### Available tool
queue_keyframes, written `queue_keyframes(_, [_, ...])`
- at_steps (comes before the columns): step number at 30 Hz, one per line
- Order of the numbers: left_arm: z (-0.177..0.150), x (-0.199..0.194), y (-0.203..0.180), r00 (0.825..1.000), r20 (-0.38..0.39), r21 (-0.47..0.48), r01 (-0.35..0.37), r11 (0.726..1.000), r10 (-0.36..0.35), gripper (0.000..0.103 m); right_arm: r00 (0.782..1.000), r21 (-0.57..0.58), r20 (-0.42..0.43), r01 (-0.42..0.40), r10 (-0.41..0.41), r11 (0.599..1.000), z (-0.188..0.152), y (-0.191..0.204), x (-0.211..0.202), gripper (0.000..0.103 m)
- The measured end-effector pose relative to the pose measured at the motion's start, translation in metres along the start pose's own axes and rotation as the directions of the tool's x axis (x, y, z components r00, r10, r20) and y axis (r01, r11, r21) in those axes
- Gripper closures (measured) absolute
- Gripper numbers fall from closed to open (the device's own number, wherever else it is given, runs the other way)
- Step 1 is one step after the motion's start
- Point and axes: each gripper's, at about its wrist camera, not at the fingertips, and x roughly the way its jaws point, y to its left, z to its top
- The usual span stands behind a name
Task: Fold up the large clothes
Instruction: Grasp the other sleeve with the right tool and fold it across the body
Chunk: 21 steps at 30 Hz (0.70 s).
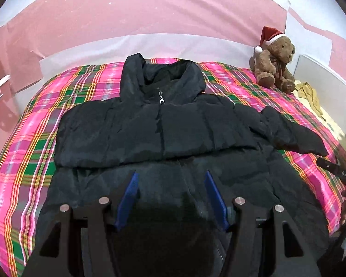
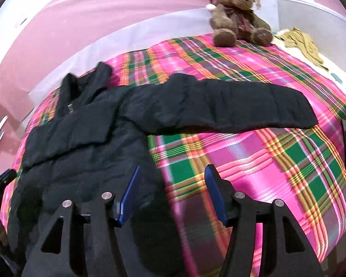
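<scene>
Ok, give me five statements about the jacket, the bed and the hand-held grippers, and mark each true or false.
1. The black jacket lies front up with its zipper closed. True.
2. The teddy bear wears a blue cap. False: its hat is red and white.
3. One sleeve stretches out sideways across the plaid bedspread. True.
4. The right hand-held gripper is clamped on the sleeve. False: its jaws are open with nothing between the pads, and the sleeve lies well beyond them.
5. The left hand-held gripper holds the jacket's hood. False: it is open above the lower part of the jacket, far from the hood.
</scene>
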Motion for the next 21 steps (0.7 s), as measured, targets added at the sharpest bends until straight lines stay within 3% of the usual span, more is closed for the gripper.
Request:
queue_keyframes(14, [0.036, 0.08, 0.03, 0.998, -0.028, -0.005, -0.05, 0.999, 0.049, 0.041, 0.992, 0.264, -0.111, 0.081, -0.053, 0.961, 0.034, -0.101, 0.089, 0.046])
queue_keyframes(21, [0.038, 0.107, 0.045, 0.997, -0.05, -0.032, -0.063, 0.998, 0.061, 0.041, 0.999, 0.366, -0.051, 0.029, -0.011, 0.93, 0.053, -0.126, 0.108, 0.046])
